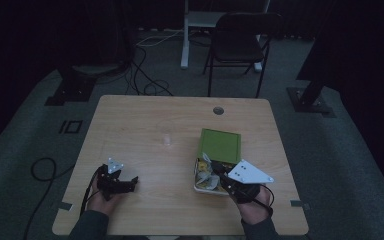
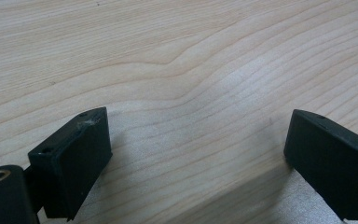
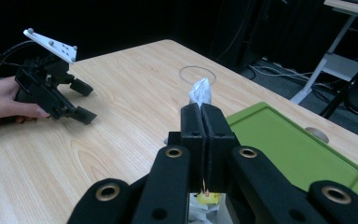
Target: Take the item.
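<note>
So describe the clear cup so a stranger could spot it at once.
Start at the wooden table and find the green lid right of its middle. The cup stands alone just left of that lid. It is see-through, with only a faint rim showing, unlike the solid green lid.

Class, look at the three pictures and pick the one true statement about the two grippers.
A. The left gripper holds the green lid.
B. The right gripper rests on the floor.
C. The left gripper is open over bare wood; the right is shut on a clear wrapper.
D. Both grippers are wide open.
C: the left gripper has its jaws spread over the bare table, while the right gripper pinches a clear wrapper.
</note>
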A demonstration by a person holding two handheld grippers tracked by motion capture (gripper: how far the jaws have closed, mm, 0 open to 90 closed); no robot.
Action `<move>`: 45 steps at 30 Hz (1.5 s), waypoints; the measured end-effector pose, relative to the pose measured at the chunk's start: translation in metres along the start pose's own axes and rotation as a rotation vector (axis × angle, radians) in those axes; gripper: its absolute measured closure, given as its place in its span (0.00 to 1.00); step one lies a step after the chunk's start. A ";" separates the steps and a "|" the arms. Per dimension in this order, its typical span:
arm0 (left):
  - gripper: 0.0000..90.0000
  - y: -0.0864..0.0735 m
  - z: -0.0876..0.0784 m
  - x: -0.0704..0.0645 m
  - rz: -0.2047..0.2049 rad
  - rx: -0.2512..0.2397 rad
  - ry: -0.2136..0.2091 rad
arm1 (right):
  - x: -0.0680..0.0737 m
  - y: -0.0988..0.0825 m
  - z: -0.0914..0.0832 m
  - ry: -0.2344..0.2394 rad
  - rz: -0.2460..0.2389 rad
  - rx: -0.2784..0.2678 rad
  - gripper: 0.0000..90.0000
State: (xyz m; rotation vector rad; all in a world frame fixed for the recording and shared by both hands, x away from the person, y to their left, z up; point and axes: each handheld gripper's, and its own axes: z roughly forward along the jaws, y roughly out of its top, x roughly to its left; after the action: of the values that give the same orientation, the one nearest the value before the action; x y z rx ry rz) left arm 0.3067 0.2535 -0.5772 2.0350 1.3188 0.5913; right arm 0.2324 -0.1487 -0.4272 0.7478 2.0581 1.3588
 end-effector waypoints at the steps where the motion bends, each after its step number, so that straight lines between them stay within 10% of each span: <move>1: 0.09 0.000 0.000 0.000 0.000 0.000 0.000 | 0.001 0.001 0.001 0.003 -0.001 -0.001 0.99; 45: 0.09 0.000 0.000 0.000 0.001 -0.001 0.000 | 0.010 0.028 0.063 0.074 -0.014 -0.008 0.99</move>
State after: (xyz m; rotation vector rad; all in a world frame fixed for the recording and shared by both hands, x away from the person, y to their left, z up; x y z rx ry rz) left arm 0.3068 0.2536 -0.5773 2.0343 1.3176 0.5924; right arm 0.2739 -0.0932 -0.4234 0.6875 2.1093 1.4053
